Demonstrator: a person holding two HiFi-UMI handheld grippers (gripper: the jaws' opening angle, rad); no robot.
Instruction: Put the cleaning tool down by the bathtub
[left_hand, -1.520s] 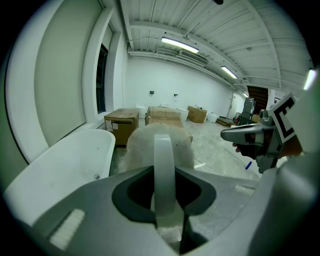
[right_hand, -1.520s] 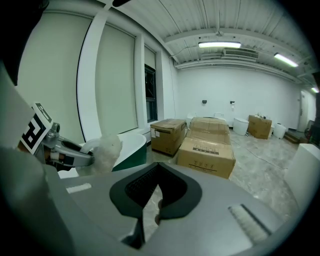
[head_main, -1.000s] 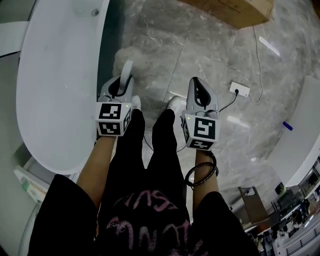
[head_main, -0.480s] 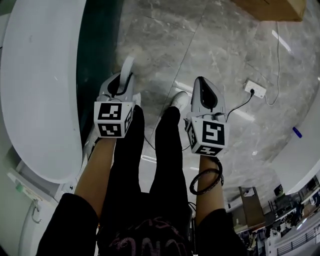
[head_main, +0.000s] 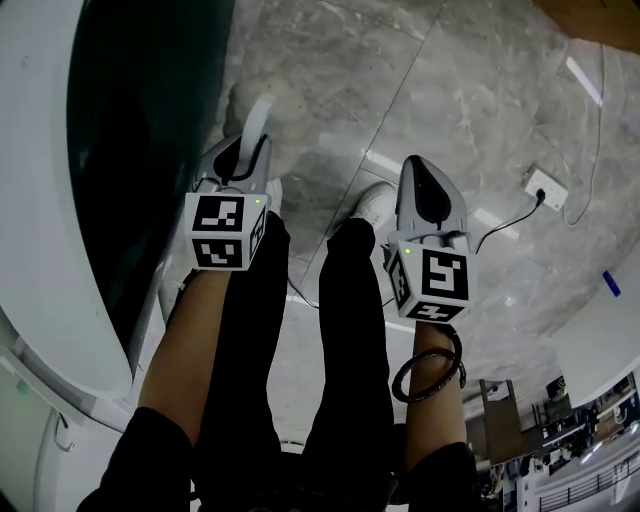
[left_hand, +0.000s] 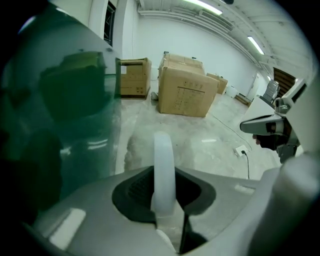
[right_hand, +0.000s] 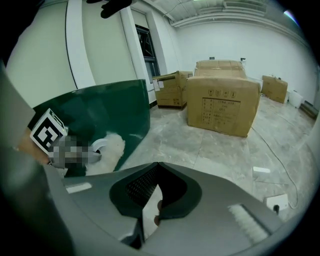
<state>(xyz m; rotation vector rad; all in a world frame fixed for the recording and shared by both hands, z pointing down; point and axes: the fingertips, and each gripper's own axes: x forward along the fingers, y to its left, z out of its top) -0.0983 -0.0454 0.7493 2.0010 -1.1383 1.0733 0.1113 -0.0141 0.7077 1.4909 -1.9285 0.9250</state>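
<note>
The cleaning tool has a white curved handle (head_main: 258, 125) (left_hand: 163, 165) and a fluffy white head (head_main: 248, 100) (right_hand: 109, 149) that hangs low beside the tub's wall. My left gripper (head_main: 246, 158) (left_hand: 163, 200) is shut on the handle. The bathtub (head_main: 130, 150) (left_hand: 60, 125) (right_hand: 110, 110) has a dark green outer wall and a white rim, and stands right at my left. My right gripper (head_main: 426, 195) (right_hand: 152, 210) is held over the marble floor, shut with nothing in it.
The person's black-clad legs and white shoes (head_main: 372, 203) stand between the grippers. A power socket with a cable (head_main: 545, 188) (left_hand: 241, 149) lies on the floor at right. Cardboard boxes (left_hand: 187, 90) (right_hand: 222, 102) stand further off. A white curved unit (head_main: 610, 330) is at far right.
The head view has swung so the tub's green wall fills more of the left. Both grippers sit slightly lower in the view. The left still holds the tool's handle.
</note>
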